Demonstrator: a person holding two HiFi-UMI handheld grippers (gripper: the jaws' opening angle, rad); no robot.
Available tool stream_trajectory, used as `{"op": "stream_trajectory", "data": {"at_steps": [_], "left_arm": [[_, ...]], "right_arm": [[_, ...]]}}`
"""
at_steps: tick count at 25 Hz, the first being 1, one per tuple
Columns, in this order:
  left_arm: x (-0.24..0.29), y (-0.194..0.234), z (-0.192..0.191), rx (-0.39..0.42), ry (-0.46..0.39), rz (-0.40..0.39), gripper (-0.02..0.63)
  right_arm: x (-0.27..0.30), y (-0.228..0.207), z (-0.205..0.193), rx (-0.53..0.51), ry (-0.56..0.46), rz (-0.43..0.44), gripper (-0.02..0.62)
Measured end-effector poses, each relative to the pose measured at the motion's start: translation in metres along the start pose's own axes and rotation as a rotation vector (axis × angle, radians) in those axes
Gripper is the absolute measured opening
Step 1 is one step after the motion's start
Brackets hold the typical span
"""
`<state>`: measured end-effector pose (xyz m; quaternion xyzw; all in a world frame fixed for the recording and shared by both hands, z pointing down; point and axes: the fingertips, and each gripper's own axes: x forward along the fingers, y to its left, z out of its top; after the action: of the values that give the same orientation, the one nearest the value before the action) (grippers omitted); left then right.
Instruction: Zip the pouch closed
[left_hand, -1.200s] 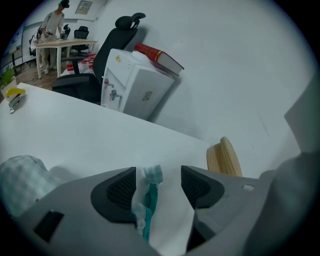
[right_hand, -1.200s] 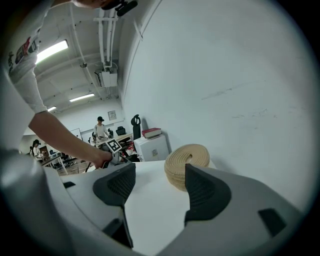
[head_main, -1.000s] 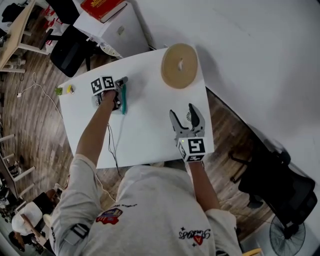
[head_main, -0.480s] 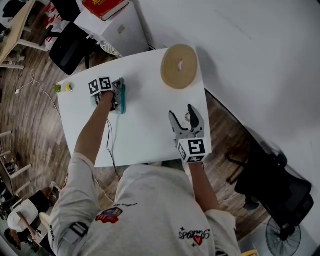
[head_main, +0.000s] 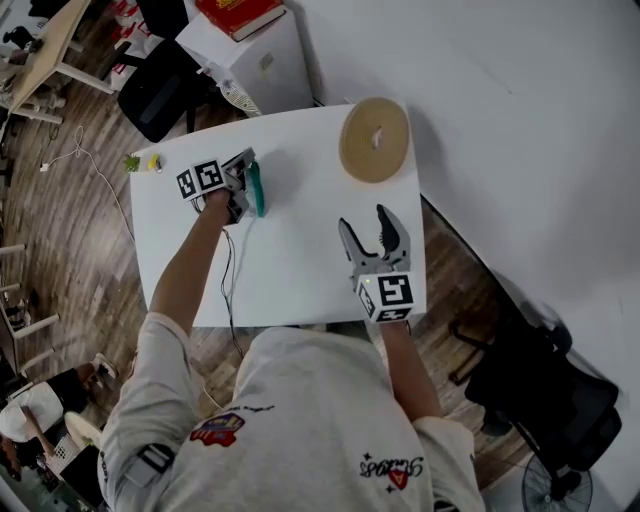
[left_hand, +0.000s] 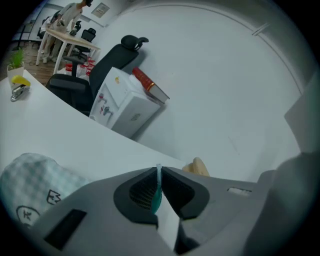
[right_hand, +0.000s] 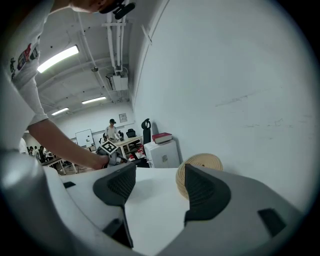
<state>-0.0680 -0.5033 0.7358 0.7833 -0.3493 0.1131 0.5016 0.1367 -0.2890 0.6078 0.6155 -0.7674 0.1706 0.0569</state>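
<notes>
A slim teal pouch hangs edge-on from my left gripper, raised a little above the white table at its far left. The jaws have just closed and the pads press on a thin teal edge of the pouch, seen in the left gripper view. My right gripper hovers over the table's near right part, jaws wide apart. Nothing lies between the right gripper pads. The pouch's zip cannot be made out.
A tan round coil lies at the table's far right corner. A small plant and a yellow item sit at the far left corner. A black cable runs off the near edge. A white cabinet with a red book stands behind.
My left gripper has risen off the table with the teal pouch in it and tilted upward. The right gripper has lifted slightly, its jaws still wide.
</notes>
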Motion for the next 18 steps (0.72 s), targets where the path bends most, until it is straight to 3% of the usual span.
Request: {"op": "stream_trajectory", "data": {"at_steps": [18], "left_arm": [[-0.168, -0.056, 0.051, 0.042, -0.373, -0.161, 0.017]], "right_arm": [[-0.009, 0.081, 0.070, -0.142, -0.137, 0.160, 0.291]]}}
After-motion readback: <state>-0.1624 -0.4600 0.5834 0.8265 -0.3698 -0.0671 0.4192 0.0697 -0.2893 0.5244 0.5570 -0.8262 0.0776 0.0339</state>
